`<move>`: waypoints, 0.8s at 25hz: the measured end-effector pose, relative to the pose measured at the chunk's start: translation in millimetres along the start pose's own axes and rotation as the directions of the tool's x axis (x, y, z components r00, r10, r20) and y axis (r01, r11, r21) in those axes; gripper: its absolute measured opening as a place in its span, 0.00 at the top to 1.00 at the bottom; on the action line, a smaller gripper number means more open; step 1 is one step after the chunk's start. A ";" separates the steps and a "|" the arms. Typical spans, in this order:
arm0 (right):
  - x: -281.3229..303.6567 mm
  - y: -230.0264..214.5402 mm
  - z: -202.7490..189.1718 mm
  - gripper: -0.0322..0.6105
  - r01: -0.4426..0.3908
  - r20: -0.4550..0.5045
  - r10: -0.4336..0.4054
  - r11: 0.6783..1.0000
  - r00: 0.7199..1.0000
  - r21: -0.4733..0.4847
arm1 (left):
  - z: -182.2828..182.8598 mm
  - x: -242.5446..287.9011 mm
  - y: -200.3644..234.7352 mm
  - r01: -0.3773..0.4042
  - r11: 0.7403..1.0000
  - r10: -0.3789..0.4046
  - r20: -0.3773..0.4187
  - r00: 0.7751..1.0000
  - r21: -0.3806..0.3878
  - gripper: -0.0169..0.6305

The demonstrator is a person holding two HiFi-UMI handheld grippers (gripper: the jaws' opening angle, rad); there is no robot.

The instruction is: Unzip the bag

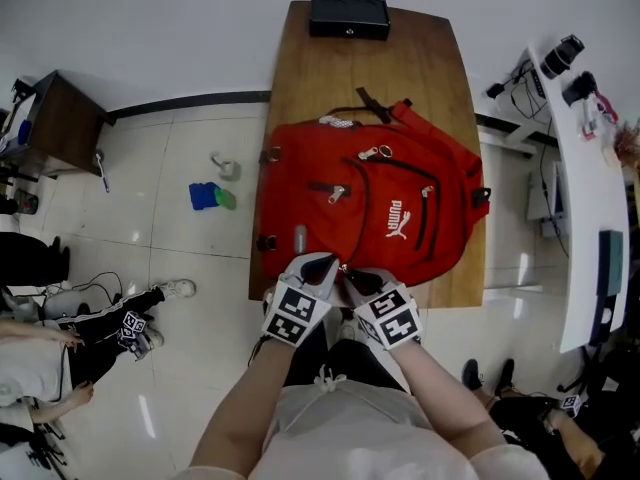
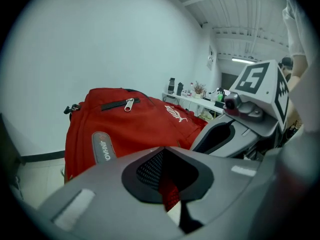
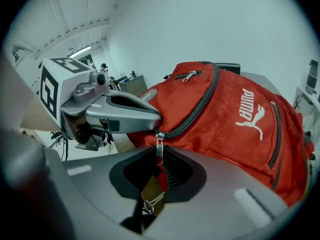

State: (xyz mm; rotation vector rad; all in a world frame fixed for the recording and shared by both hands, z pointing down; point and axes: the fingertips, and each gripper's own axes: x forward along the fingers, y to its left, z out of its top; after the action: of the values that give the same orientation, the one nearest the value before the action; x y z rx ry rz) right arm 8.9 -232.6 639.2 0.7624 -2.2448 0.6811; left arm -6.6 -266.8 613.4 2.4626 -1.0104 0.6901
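Far left: dark cabinet against the wall. A seated person is on the near-left floor, well apart from the work. A blue object lies on the tiles between the cabinet and the table, near the table's left edge.

Centre: narrow wooden table runs from near to far. The red bag lies flat on it and takes up nearly its full width. The bag's left side reaches the left edge and its right side comes close to the right edge. Its near end sits at the near edge.

Left gripper: jaws brought together on a fold of red bag fabric at the near end.

Right gripper, just beside the left one: jaws nearly closed, pinching the zipper pull. The pull hangs down from the slider into the gap. The zipper teeth above the slider look closed, curving up and over the bag.

The two grippers almost touch at the tips, so there is little room between them.

Far end: bare wood beyond the bag, then a black box at the far edge, apart from the bag.

Right: a gap of floor, then a long white desk with small gear on it, well clear of the table.
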 end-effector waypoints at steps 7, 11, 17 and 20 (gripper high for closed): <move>-12.1 -8.8 -0.3 0.94 -0.039 -0.067 0.030 0.991 0.997 -0.131 | -6.4 5.2 -0.5 0.041 0.997 -0.043 -0.032 0.999 -0.064 0.96; -17.2 -13.7 1.6 0.94 -0.050 -0.078 0.038 0.987 0.996 -0.156 | -4.2 7.9 -2.1 0.055 0.995 -0.058 -0.042 0.997 -0.083 0.96; -25.0 -34.6 4.5 0.94 -0.002 -0.105 -0.028 0.961 0.994 -0.278 | -8.0 8.6 -3.2 0.082 0.992 -0.092 -0.101 0.991 -0.096 0.96; -28.1 -45.8 11.0 0.94 0.027 -0.110 -0.067 0.942 0.992 -0.333 | -8.7 9.2 -4.8 0.100 0.990 -0.112 -0.116 0.987 -0.102 0.96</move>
State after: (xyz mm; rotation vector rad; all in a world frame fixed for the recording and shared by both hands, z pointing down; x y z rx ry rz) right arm 52.3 -262.1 623.5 0.5884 -2.1482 0.3030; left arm 0.1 -264.0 624.9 2.3414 -0.8404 0.7296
